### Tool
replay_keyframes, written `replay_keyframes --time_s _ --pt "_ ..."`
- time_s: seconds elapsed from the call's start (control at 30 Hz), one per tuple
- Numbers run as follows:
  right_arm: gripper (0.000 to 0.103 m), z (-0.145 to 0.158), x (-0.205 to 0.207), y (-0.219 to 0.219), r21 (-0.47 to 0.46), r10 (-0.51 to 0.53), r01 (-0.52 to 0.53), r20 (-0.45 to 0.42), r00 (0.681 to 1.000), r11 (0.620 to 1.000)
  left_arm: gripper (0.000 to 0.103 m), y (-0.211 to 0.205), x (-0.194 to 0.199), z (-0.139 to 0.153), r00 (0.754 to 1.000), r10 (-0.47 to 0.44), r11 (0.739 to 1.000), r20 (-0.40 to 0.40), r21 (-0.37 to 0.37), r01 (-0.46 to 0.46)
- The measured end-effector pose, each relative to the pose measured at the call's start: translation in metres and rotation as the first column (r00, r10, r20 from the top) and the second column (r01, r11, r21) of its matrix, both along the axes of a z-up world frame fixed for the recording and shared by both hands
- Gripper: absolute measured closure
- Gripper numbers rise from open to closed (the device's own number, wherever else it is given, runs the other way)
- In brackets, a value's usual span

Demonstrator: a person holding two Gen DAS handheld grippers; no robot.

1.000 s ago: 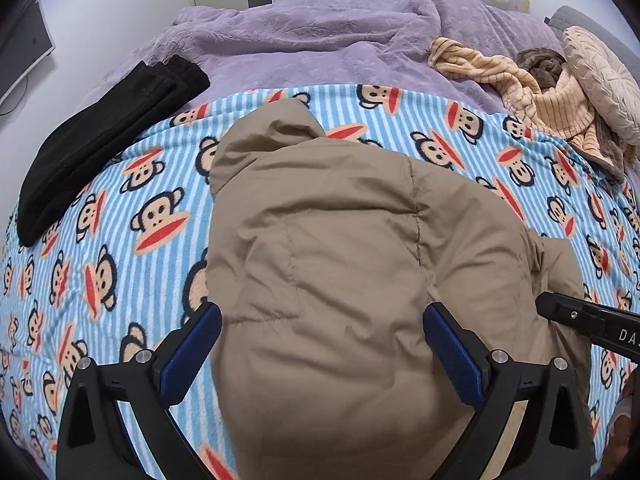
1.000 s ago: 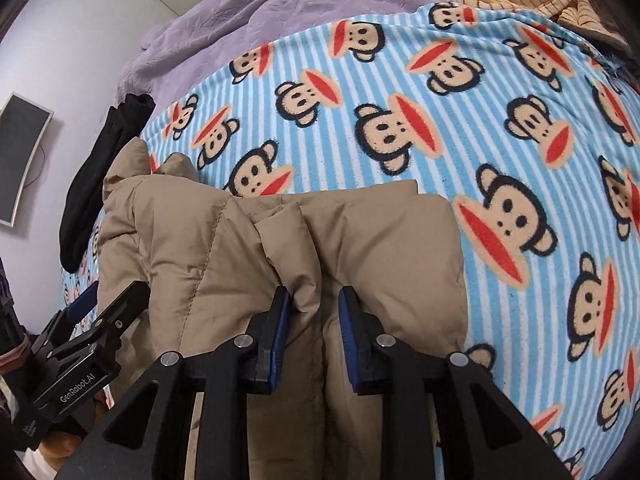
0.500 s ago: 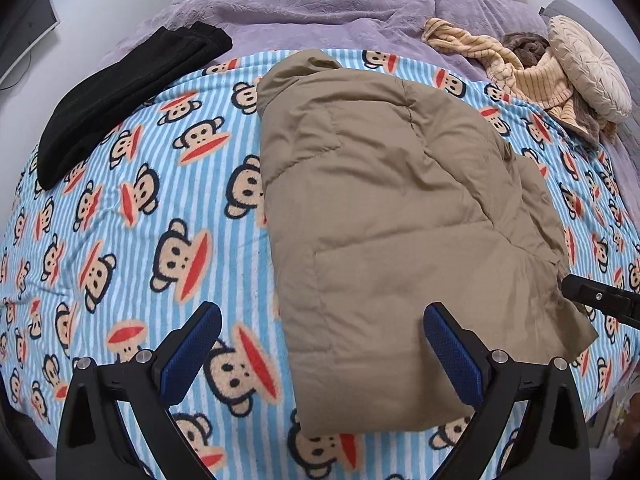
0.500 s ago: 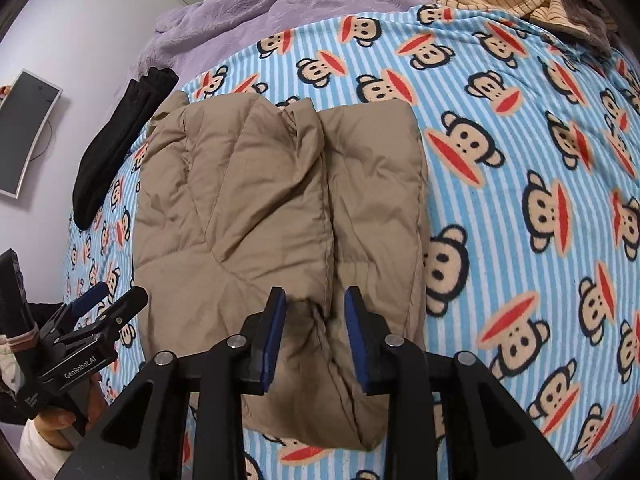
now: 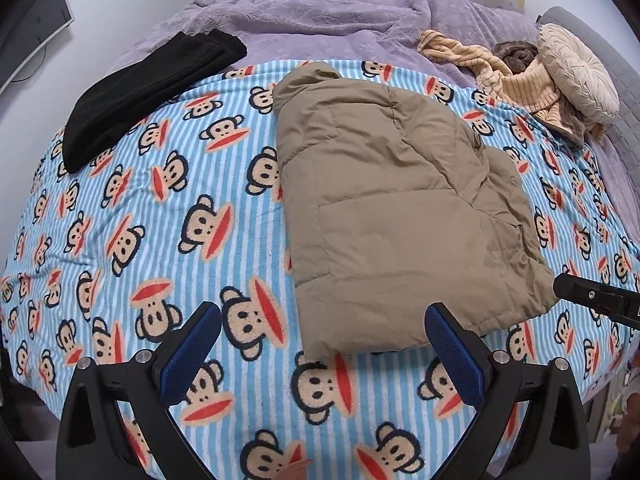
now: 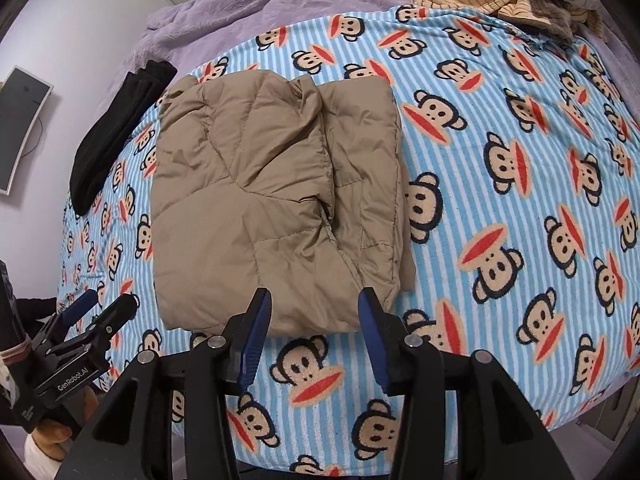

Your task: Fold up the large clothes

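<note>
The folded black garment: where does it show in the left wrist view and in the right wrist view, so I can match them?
Left wrist view: the folded black garment lies upper left, across the seam between the purple blanket and the monkey-print blanket.
Right wrist view: far left, a narrow dark strip.
Shared landmark: the folded tan puffer jacket, to its right in both.

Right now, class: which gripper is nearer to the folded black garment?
Left. The left gripper hovers open over the blanket on the side where the black garment lies; the right gripper sits beyond the tan jacket.
</note>
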State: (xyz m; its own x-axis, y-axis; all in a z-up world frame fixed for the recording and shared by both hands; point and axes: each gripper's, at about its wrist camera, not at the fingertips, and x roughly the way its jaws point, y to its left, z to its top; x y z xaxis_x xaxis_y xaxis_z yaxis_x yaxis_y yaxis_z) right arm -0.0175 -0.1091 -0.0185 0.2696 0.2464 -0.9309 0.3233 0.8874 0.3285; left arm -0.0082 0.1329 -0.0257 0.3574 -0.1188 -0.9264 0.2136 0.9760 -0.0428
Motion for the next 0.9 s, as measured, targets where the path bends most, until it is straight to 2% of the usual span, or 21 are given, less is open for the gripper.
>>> replay_keyframes --time_s 0.1,0.17,0.33,0.4,0.47,0.67,0.9 --pt "0.054 0.007 -0.002 0.002 0.006 0.021 -0.021 0.012 1.0 1.0 0.001 0.001 -0.006 0.014 0.999 0.039 0.998 0.036 0.039 -0.041" --pt "0.053 0.011 -0.003 0.002 -0.002 0.038 -0.038 0.016 0.999 0.999 0.001 0.002 -0.009 0.024 0.997 0.051 0.998 0.06 0.029 -0.052" --pt "0.041 0.033 -0.009 -0.001 -0.055 0.066 -0.062 0.064 0.996 0.997 0.001 0.003 -0.014 0.046 0.99 0.106 0.994 0.088 0.009 -0.108" --pt "0.028 0.042 -0.011 -0.003 -0.072 0.073 -0.067 0.087 0.994 0.995 0.001 0.003 -0.017 0.055 0.987 0.123 0.992 0.108 0.01 -0.125" --pt "0.023 0.053 -0.012 -0.003 -0.095 0.084 -0.073 0.116 0.99 0.993 0.001 0.002 -0.02 0.063 0.984 0.13 0.991 0.118 0.015 -0.133" --pt "0.021 0.082 -0.014 -0.002 -0.15 0.097 -0.07 0.184 0.978 0.986 0.001 0.002 -0.028 0.087 0.978 0.132 0.991 0.161 0.016 -0.136" --pt "0.018 0.101 -0.021 0.004 -0.199 0.087 -0.038 0.244 0.966 0.979 0.001 0.004 -0.033 0.104 0.972 0.134 0.99 0.194 0.012 -0.139"
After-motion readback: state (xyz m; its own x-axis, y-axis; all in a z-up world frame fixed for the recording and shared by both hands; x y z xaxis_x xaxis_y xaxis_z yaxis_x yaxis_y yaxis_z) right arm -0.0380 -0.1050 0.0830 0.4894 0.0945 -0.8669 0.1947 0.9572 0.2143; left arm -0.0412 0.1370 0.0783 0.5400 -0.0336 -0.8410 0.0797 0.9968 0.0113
